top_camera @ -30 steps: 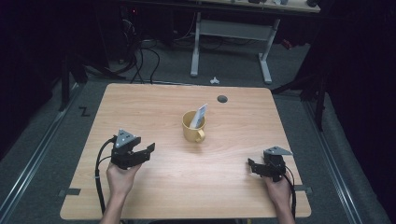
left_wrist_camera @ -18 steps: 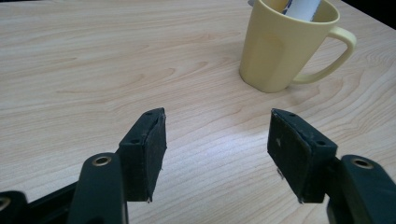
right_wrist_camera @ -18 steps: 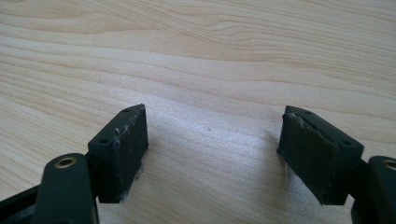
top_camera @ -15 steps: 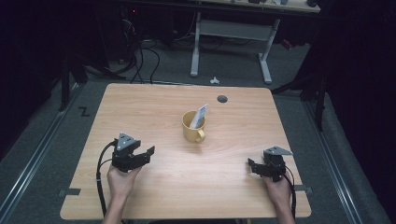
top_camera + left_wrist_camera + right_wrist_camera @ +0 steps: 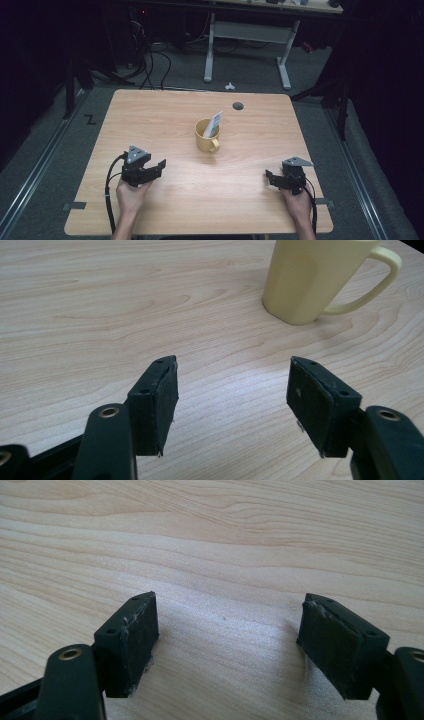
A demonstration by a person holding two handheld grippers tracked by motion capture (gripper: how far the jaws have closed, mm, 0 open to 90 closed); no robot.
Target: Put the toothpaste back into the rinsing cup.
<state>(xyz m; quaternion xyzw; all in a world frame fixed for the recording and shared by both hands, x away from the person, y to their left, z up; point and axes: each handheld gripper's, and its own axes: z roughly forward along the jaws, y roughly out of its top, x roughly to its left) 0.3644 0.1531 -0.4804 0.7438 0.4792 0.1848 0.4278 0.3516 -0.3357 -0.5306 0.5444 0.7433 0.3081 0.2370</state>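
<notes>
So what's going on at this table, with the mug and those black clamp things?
A person sits at a wooden table with a two-fingered gripper in each hand. The left gripper and the right gripper both rest near the person's edge, fingers open and holding nothing. Between them, farther in, stands a yellow mug with a small packet sticking out of it. The left gripper points toward the mug, but nothing touches it yet.

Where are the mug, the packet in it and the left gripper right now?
mug [image 5: 205, 143], high view, on its yellow side wall.
packet [image 5: 213, 125], high view, on the part sticking up above the rim.
left gripper [image 5: 232, 407], left gripper view, midway between its open fingertips.
</notes>
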